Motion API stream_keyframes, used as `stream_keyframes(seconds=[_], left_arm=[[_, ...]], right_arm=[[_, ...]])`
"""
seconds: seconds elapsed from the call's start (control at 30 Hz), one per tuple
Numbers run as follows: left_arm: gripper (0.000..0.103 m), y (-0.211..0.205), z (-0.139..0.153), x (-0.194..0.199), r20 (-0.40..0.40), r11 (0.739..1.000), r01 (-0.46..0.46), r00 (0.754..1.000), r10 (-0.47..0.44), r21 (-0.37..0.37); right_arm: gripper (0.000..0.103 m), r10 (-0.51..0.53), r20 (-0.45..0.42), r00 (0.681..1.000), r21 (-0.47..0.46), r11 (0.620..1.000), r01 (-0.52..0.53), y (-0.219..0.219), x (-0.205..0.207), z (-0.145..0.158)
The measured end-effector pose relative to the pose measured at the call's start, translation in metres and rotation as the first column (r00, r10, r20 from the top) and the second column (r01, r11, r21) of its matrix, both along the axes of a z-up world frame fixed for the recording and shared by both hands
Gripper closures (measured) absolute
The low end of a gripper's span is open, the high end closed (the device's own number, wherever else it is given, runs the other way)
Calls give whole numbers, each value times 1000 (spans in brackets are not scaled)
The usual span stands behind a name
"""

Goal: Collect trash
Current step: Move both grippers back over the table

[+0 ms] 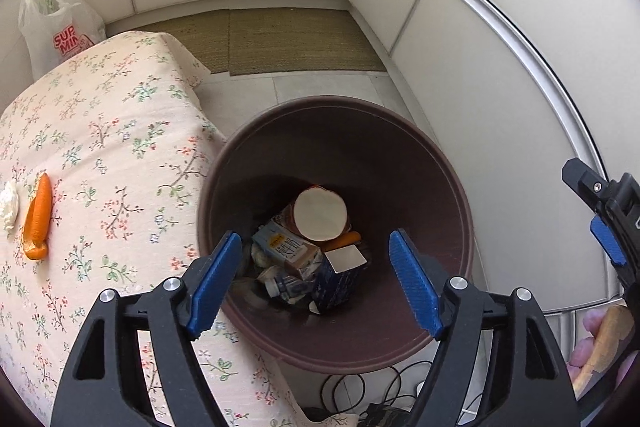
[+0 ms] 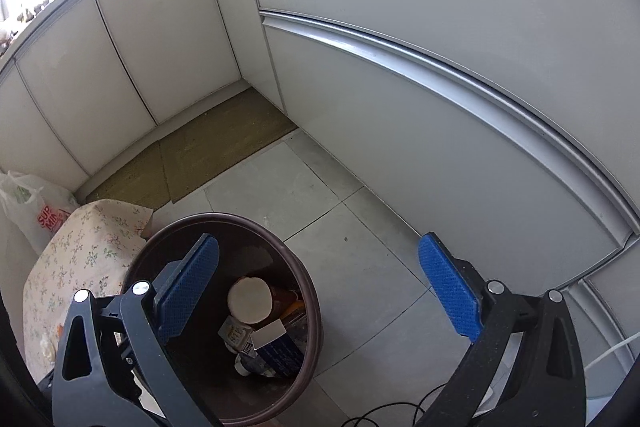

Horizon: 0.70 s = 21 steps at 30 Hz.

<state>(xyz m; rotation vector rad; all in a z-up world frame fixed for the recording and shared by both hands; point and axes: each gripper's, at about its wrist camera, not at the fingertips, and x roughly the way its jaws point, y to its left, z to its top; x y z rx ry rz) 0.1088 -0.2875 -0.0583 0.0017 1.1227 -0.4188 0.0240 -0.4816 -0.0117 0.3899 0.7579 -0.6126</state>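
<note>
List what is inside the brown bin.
Inside the brown bin: an upturned cup, a drink carton, a dark blue box, a small bottle. Anything beneath them is hidden.

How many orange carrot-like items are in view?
2. One carrot lies on the floral tablecloth, beside a white lump. Another orange piece lies inside the brown bin, partly covered by cartons; more may be hidden beneath.

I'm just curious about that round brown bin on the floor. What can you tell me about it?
The bin is a round, dark brown tub, plastic by its look, with a rolled rim, standing upright and lidless on the tiled floor, close beside the floral cloth. It is partly filled: a paper cup, a drink carton, a dark blue box and something orange lie at the bottom. Neither gripper touches it.
</note>
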Motion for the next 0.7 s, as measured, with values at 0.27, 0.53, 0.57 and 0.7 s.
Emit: stream_keyframes(seconds=[0.27,0.53,0.57,0.7], left_arm=[[28,35,12,3,76,996,-85,993,86,-15],[28,69,21,9,88,988,-148,985,151,-40],[28,73,22,10,88,987,-158,983,161,-40],[28,93,24,13,93,979,-198,975,201,-40]], right_arm=[[7,51,-28,998,-9,999,-51,21,12,-5],[7,126,-44,991,-34,991,-127,54,26,-6],[7,135,-44,990,-36,990,-137,59,29,-5],[7,178,-50,983,-55,982,-180,81,40,-3]])
